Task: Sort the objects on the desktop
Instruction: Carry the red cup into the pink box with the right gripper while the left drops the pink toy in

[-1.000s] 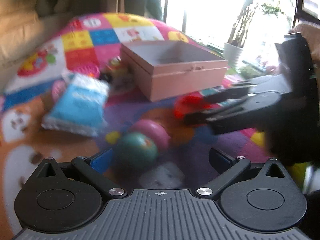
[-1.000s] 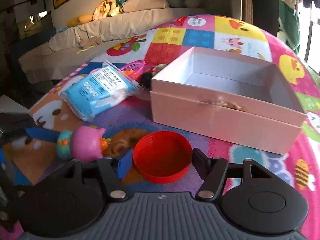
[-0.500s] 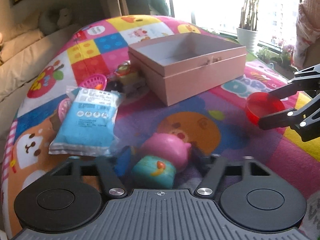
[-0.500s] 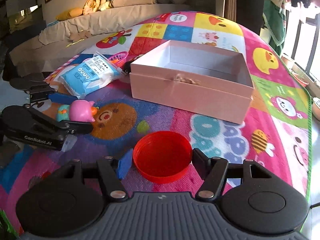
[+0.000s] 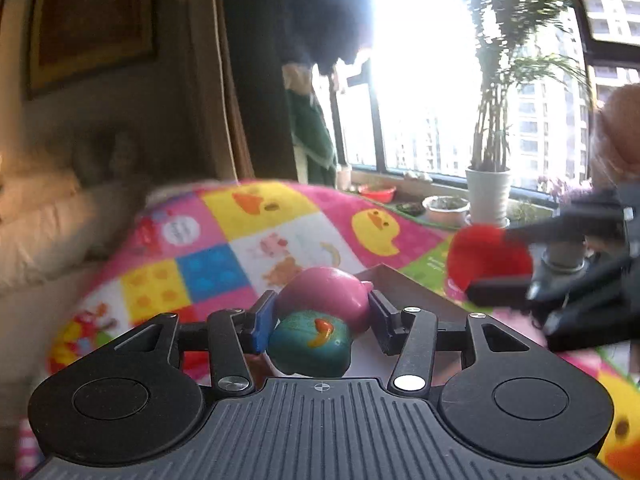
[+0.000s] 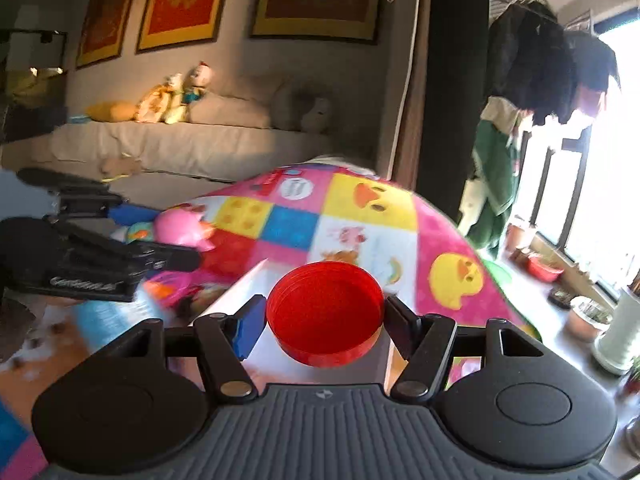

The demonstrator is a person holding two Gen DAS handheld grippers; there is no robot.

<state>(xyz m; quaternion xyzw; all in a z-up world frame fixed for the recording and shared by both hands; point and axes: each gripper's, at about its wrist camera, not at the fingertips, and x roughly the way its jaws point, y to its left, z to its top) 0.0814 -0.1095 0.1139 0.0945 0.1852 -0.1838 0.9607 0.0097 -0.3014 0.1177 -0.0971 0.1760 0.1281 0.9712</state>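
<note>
Left tongs (image 5: 320, 316) pinching pink-and-teal pig toy (image 5: 320, 316) – lifted above pink box (image 5: 404, 284); right tongs (image 6: 324, 316) pinching red lid (image 6: 324, 308), also raised over box corner – colourful play mat (image 6: 360, 216) below both

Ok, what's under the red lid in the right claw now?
The red lid hangs over the pink box's pale inside, with the play mat beyond. The lid and claw hide the floor of the box directly beneath.

Two grippers, one pig toy (image 5: 324, 316), one red lid (image 6: 324, 312), one box (image 6: 256, 292), one blue packet (image 6: 108, 320), three framed pictures and two potted plants.
</note>
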